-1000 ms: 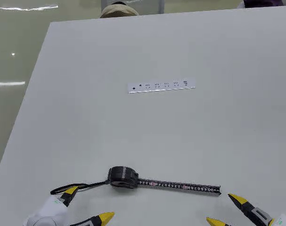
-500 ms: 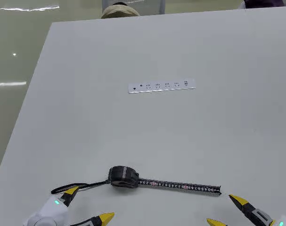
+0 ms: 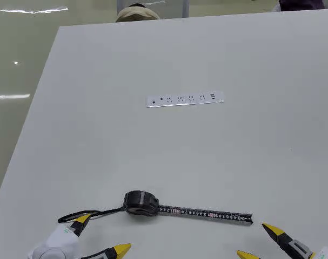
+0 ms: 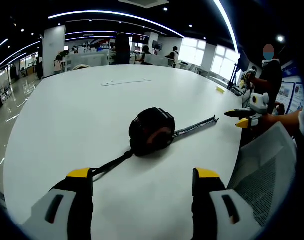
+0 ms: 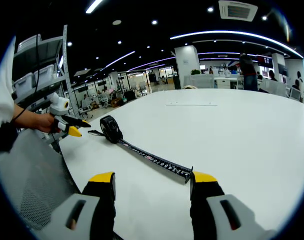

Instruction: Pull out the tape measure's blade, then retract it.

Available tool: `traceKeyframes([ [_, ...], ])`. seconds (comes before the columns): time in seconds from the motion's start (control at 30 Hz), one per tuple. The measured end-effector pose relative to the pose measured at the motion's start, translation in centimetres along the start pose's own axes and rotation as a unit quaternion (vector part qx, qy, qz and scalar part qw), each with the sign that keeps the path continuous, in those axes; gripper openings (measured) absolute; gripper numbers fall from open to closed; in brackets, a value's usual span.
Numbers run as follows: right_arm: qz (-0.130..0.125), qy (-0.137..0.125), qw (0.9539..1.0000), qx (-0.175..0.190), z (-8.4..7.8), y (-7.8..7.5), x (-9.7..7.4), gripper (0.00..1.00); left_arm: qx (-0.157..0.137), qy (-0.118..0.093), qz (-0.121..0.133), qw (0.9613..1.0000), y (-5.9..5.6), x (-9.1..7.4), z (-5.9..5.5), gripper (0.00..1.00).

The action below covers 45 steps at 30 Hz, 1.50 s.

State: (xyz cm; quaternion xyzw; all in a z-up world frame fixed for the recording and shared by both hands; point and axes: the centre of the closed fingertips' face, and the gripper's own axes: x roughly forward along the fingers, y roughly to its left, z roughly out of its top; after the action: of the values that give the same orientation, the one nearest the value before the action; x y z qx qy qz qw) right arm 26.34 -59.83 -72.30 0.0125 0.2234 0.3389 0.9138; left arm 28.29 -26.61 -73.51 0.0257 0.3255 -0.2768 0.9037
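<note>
A black tape measure (image 3: 141,203) lies near the table's front edge, its case (image 4: 152,130) to the left and its blade (image 3: 206,215) drawn out to the right, flat on the table. The blade's end hook (image 5: 188,174) rests just ahead of my right gripper (image 5: 150,181), which is open and empty. A black wrist strap (image 3: 88,215) trails left from the case (image 5: 110,129) toward my left gripper (image 4: 139,175), also open with nothing between its jaws. In the head view the left gripper (image 3: 101,233) sits at the bottom left and the right gripper (image 3: 259,240) at the bottom right.
A white power strip (image 3: 185,99) lies flat in the middle of the white table (image 3: 207,151). The table's left edge drops to a glossy floor (image 3: 12,81). A person (image 4: 270,70) stands off to the side, past the table.
</note>
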Motion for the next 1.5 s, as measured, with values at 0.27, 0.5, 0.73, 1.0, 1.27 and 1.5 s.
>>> traceKeyframes([
  [0.27, 0.005, 0.0, 1.0, -0.004, 0.1, 0.1, 0.2, 0.6, -0.002, 0.001, 0.001, 1.0, 0.0, -0.1, 0.1, 0.8],
  [0.5, 0.011, 0.002, 0.9999, -0.009, 0.3, 0.4, 0.5, 0.6, -0.008, -0.001, 0.01, 0.9999, 0.0, -0.1, 0.6, 0.8],
  [0.73, 0.012, 0.002, 0.9999, -0.009, 0.2, 0.3, 0.7, 0.6, -0.009, 0.005, 0.009, 0.9999, -0.8, 0.4, 0.7, 0.81],
  [1.0, 0.019, -0.003, 0.9998, -0.009, 0.6, 0.3, 0.9, 0.6, -0.015, 0.006, 0.017, 0.9997, -1.3, 1.1, 1.4, 0.81],
  [1.27, 0.02, -0.001, 0.9997, -0.01, 0.5, 0.3, 1.0, 0.59, -0.023, 0.004, 0.022, 0.9995, -1.5, 1.8, 2.0, 0.82],
  [1.5, 0.02, -0.002, 0.9998, -0.007, 0.7, -0.1, 1.1, 0.59, -0.031, 0.002, 0.028, 0.9991, -1.9, 2.5, 2.7, 0.82],
])
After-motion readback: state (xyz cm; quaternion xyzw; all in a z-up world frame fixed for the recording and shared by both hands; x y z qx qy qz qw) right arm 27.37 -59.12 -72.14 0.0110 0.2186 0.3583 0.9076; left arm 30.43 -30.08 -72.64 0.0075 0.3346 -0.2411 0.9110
